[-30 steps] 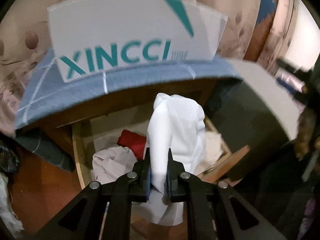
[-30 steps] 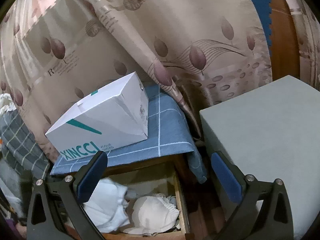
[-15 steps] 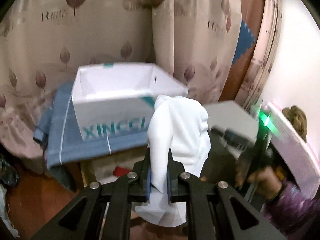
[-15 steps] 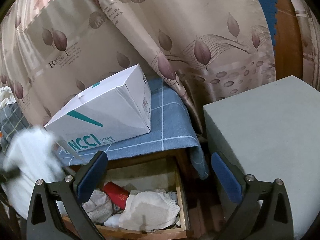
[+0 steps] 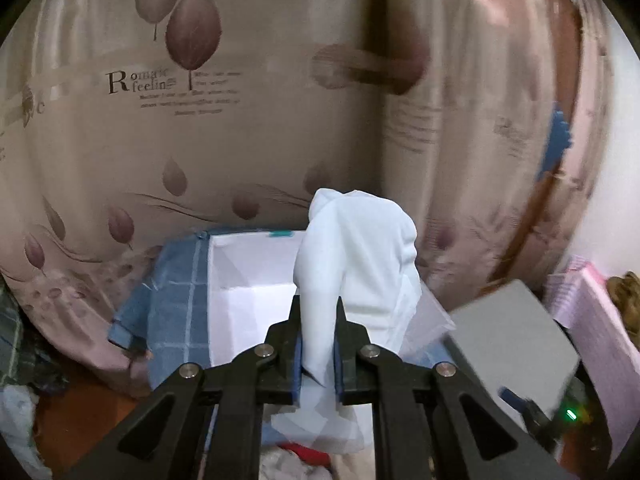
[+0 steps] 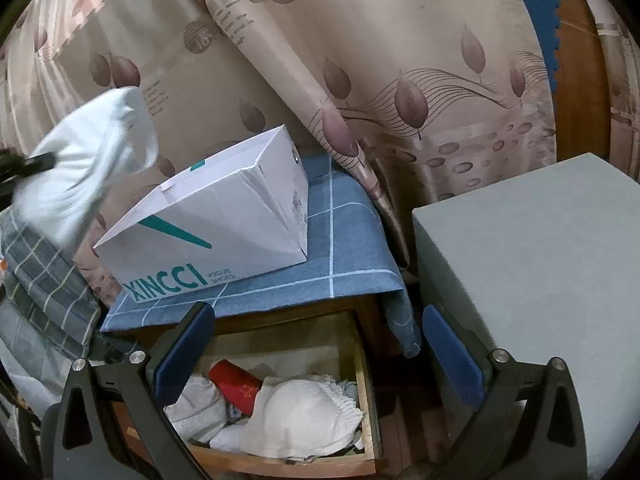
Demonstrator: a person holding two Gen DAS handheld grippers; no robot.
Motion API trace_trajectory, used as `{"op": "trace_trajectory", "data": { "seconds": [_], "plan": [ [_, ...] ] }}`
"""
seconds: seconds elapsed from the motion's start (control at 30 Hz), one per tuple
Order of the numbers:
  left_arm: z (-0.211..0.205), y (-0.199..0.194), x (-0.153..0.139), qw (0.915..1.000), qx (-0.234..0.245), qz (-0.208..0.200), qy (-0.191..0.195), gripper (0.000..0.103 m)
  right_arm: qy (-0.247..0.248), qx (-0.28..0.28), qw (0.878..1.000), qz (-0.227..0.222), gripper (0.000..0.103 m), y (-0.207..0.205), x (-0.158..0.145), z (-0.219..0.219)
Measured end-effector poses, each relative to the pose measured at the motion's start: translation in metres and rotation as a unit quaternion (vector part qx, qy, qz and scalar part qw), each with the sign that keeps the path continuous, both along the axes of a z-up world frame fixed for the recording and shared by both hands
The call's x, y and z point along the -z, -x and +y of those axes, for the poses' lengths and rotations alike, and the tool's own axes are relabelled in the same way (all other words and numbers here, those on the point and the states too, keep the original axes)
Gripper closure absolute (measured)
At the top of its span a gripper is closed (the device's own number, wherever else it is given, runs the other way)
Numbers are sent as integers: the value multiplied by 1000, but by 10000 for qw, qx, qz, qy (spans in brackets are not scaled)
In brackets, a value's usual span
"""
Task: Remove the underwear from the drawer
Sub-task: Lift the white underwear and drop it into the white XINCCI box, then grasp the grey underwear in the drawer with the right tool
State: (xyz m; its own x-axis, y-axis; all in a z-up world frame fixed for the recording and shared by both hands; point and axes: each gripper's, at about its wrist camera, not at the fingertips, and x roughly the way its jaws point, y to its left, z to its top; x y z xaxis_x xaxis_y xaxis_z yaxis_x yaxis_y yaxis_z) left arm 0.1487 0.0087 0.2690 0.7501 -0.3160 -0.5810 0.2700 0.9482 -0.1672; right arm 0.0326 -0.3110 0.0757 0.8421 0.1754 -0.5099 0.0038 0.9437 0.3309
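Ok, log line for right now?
left gripper: shut on white underwear | right gripper: open, above drawer

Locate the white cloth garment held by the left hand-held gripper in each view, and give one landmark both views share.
Left wrist view: the white cloth garment stands at centre, pinched between the left hand-held gripper.
Right wrist view: the garment is blurred at the left edge, above the grey checked fabric.
Shared landmark: the white open-topped XINCCI cardboard shoebox on the blue checked cloth.

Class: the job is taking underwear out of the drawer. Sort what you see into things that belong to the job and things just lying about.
Belongs:
white underwear, clamped in the left gripper
open drawer
right gripper, open

Lying about:
shoebox
blue checked cloth
curtain
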Motion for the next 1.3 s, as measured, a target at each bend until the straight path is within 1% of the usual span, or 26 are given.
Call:
{"op": "trace_trajectory", "data": {
  "seconds": [0.07, 0.2, 0.23, 0.3, 0.43, 0.53, 0.63, 0.67, 0.7, 0.73, 0.77, 0.8, 0.87, 0.97, 1.03, 1.07, 1.1, 1.13, 1.2, 1.27, 1.3],
  "plan": [
    [4, -28, 9, 9997, -146, 158, -150, 92, -5, -10, 10000, 5, 0, 0, 0, 0],
    [10, -68, 32, 9980, -377, 344, -380, 92, -17, -30, 10000, 3, 0, 0, 0, 0],
    [8, -71, 36, 9978, -389, 354, -405, 92, -19, -31, 10000, 4, 0, 0, 0, 0],
    [6, -86, 49, 9962, -441, 420, -623, 92, -22, -38, 10000, 4, 0, 0, 0, 0],
    [6, -104, 73, 9949, -509, 548, -682, 92, 6, -55, 10000, 15, 0, -1, 1, 2],
    [3, -113, 87, 9937, -470, 684, -752, 90, 38, -72, 10000, 32, 0, -1, 1, 3],
    [-1, -119, 100, 9924, -450, 833, -786, 83, 68, -100, 9999, 64, 0, -2, 2, 5],
    [-1, -120, 105, 9921, -445, 896, -759, 79, 86, -107, 9999, 70, 0, -2, 2, 6],
    [-1, -119, 107, 9925, -430, 916, -693, 78, 99, -112, 9999, 75, 0, -2, 2, 7],
    [-1, -117, 109, 9933, -438, 858, -645, 78, 110, -117, 9998, 82, 0, -3, 2, 7],
    [-2, -115, 108, 9935, -476, 778, -679, 76, 117, -122, 9998, 90, 0, -3, 2, 7],
    [-2, -113, 107, 9932, -547, 688, -764, 72, 122, -130, 9998, 99, 0, -4, 3, 8],
    [-2, -107, 100, 9931, -681, 444, -842, 68, 141, -141, 9997, 120, 0, -5, 3, 9],
    [6, -88, 84, 9947, -768, 42, -680, 64, 165, -192, 9996, 149, 0, -6, 4, 10],
    [15, -66, 75, 9952, -817, -243, -486, 60, 142, -348, 9992, 147, 0, -6, 4, 13],
    [18, -56, 72, 9951, -831, -324, -416, 57, 144, -427, 9989, 146, 0, -6, 4, 16],
    [24, -44, 71, 9950, -848, -396, -334, 54, 190, -541, 9982, 154, 0, -6, 4, 21],
    [30, -32, 72, 9951, -836, -456, -253, 53, 228, -612, 9977, 165, 0, -5, 5, 24],
    [43, -5, 79, 9954, -785, -516, -171, 51, 394, -928, 9946, 232, 0, -5, 6, 39],
    [59, 19, 89, 9954, -822, -481, -122, 51, 628, -1270, 9895, 292, 0, -5, 9, 58],
    [70, 33, 98, 9957, -828, -420, -4, 51, 689, -1472, 9861, 345, 0, -6, 11, 68]
  ]
}}
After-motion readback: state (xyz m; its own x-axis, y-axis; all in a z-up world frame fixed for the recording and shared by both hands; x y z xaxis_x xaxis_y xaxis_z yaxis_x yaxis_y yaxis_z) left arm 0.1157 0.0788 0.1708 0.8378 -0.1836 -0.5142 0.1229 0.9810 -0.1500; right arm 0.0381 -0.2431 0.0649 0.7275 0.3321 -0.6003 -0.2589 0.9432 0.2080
